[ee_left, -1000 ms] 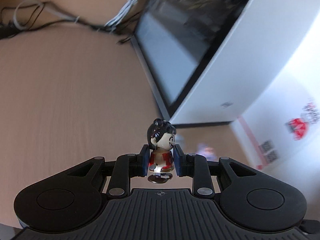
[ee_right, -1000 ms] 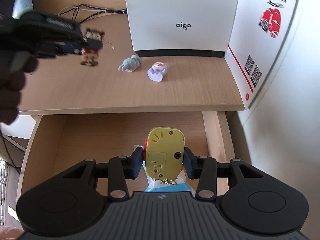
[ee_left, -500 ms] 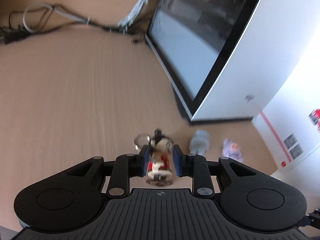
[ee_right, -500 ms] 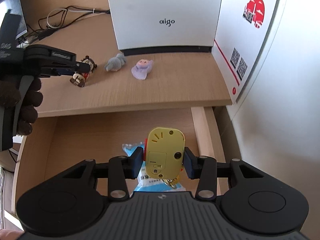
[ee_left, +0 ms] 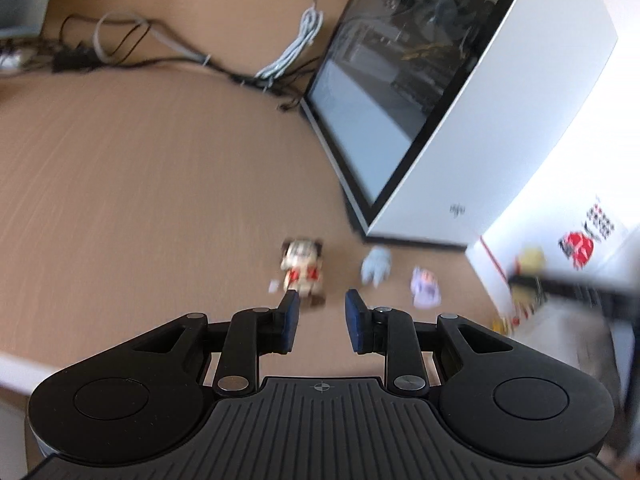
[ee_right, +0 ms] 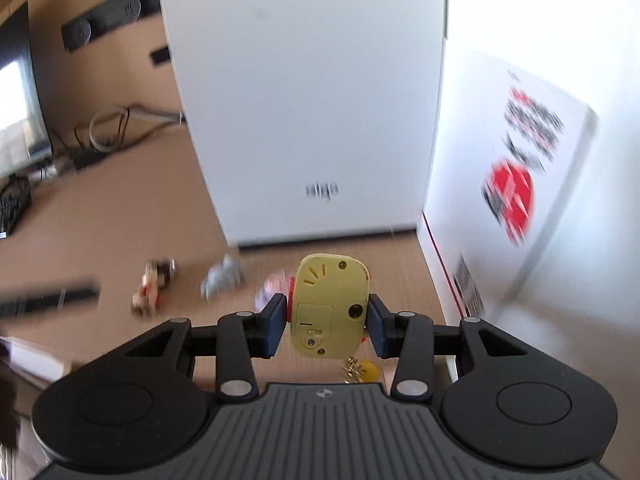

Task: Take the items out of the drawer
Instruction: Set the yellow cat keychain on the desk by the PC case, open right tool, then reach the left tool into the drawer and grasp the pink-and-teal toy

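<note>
Left gripper (ee_left: 321, 322): black two-finger tool with blue pads, jaws parted and empty, nothing between the pads, hanging over the light wooden desktop (ee_left: 140, 200)

Small doll figure with dark hair and red-and-cream clothing (ee_left: 302, 270): lying on its side on the desktop, just beyond the left gripper's left pad, free of both pads; blurred in both views

Grey plush animal toy (ee_left: 376, 266): lying on the desktop to the right of the doll, near the foot of the white computer case (ee_left: 500, 152)

Pale lilac and pink plush toy (ee_left: 426, 286): on the desktop, right of the grey one, apart from it

Right gripper (ee_right: 326, 322): same make, pads clamped on either side of a yellow rounded plastic toy with a battery hatch (ee_right: 330, 306); the toy is held in the air over the desktop, a small yellow charm (ee_right: 362, 370) dangling beneath it

White printed cardboard box with red graphic (ee_right: 512, 200): upright at the right edge, beside the case

Bundle of cables (ee_left: 168, 48): at the back of the desktop
</note>
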{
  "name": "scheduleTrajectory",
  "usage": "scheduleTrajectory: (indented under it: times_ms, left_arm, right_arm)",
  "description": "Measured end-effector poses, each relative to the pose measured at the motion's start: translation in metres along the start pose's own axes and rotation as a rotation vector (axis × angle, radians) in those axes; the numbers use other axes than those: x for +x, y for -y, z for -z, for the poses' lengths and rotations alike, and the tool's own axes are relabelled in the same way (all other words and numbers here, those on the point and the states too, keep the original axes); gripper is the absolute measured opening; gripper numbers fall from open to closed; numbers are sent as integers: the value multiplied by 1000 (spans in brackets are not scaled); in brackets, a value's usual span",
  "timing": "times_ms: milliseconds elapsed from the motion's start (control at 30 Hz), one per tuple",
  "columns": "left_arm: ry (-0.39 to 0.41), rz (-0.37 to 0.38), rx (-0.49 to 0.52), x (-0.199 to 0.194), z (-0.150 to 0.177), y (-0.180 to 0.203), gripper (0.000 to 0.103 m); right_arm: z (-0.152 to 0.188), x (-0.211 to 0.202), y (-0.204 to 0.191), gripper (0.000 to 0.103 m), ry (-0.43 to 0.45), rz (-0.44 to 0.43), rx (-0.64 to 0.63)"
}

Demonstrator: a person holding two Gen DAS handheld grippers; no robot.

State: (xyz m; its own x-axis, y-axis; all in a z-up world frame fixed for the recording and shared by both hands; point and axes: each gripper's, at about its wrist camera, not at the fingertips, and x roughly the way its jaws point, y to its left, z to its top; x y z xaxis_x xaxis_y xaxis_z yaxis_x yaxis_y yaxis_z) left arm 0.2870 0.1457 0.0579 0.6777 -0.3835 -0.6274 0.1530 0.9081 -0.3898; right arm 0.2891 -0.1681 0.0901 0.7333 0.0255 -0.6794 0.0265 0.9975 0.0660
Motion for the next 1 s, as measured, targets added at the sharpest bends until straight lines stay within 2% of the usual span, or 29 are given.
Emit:
scheduleTrajectory:
  times_ms: [167,400,500,667,800,900,1000]
  left_arm:
    - [-100,-7,-3,-9,30,-6,28]
    - [-301,27,79,-5,77,-1,28]
    - [-351,31,87,-5,93,-1,28]
    - [-391,52,92,-1,101,0,28]
    - [-425,98,103,13,99,9,28]
    - [-459,136,116,27,99,19,28]
    - [-495,165,131,41,101,30,28]
  right_arm:
    - [-19,38,0,42,0,41,-26]
    - [-25,87,0,42,-40,85,-55]
    - [-25,98,-1,43,-69,93,-64]
    - [-22,83,-3,56,-47,79,-61]
    - [-11,58,-1,70,-39,68,-46]
    - [9,34,9,80,-68,62,-25]
    - [32,12,3,81,-116,54,-22]
